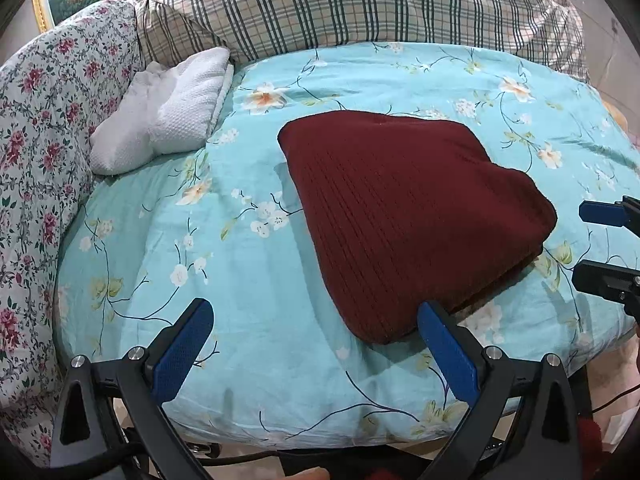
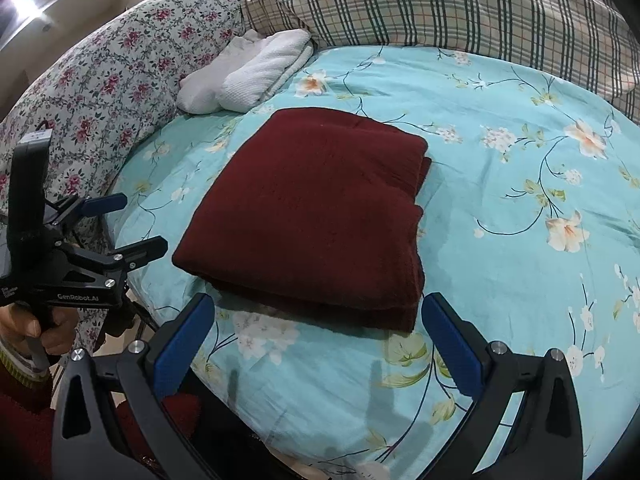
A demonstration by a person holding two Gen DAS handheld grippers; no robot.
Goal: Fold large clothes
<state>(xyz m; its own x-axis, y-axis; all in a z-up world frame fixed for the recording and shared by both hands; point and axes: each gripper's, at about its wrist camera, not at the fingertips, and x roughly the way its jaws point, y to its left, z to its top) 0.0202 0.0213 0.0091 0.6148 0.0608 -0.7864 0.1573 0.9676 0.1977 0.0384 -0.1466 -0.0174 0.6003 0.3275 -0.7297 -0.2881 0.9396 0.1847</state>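
A dark red knitted garment (image 1: 404,216) (image 2: 316,208) lies folded into a thick rectangle on the turquoise flowered bed sheet (image 1: 224,264) (image 2: 500,216). My left gripper (image 1: 316,320) is open, hovering over the sheet just short of the garment's near left corner, holding nothing. My right gripper (image 2: 318,312) is open too, its blue pads (image 2: 452,344) on either side of the garment's near edge but apart from it. Each gripper shows in the other's view: the right gripper (image 1: 600,240) at the right edge, the left gripper (image 2: 132,224) at the left, held by a hand (image 2: 44,332).
A folded white towel (image 1: 168,112) (image 2: 252,72) rests at the back left. A pink flowered quilt (image 1: 36,152) (image 2: 112,80) runs along the left side. A plaid blanket (image 1: 360,4) (image 2: 460,4) is heaped at the back. The bed's front edge (image 1: 320,436) is right below my grippers.
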